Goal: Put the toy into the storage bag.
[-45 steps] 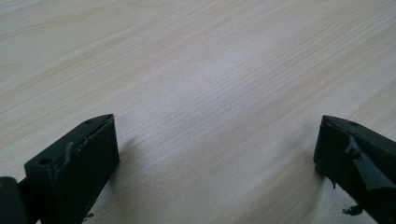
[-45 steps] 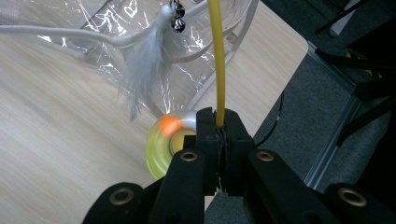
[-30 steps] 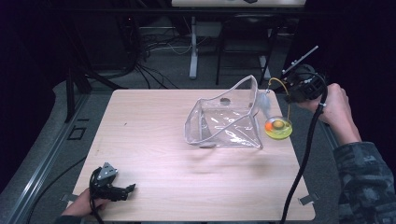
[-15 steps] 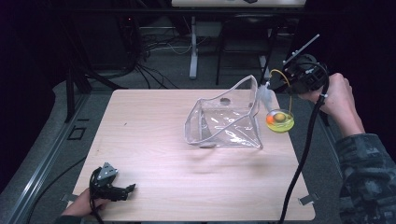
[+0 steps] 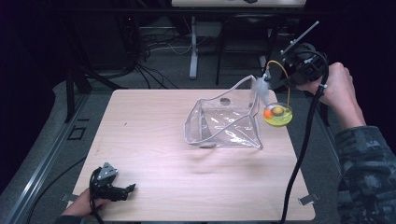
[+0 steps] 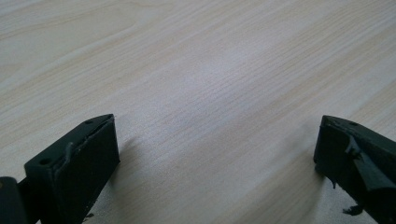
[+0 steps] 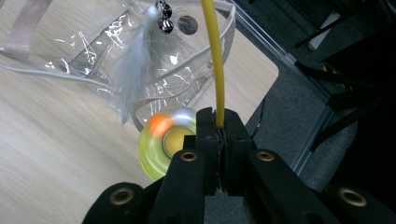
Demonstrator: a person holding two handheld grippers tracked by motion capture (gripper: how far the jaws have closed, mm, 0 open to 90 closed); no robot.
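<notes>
A cat toy hangs from my right gripper (image 5: 286, 79) (image 7: 219, 125), which is shut on its thin yellow wand (image 7: 215, 60). The wand arcs over to a white feather (image 5: 259, 87) (image 7: 134, 65) with small bells (image 7: 163, 22). At its lower end is a yellow disc base (image 5: 278, 115) (image 7: 159, 150) carrying an orange ball, blurred, by the table's right edge. A clear plastic bag (image 5: 225, 122) (image 7: 88, 46) with a strap lies on the table just left of the toy. My left gripper (image 5: 127, 189) (image 6: 217, 154) rests open on the wood at the near left corner, nothing between its jaws.
The light wooden table (image 5: 154, 140) ends close to the disc on the right. Dark floor with cables and a stand's legs (image 5: 193, 56) lies beyond the far edge. The right gripper's black cable (image 5: 301, 158) trails down across the table's right side.
My right gripper has risen and drifted right, taking the yellow wand and disc up with it; the feather swung up beside the bag's strap. The left gripper has stayed put.
</notes>
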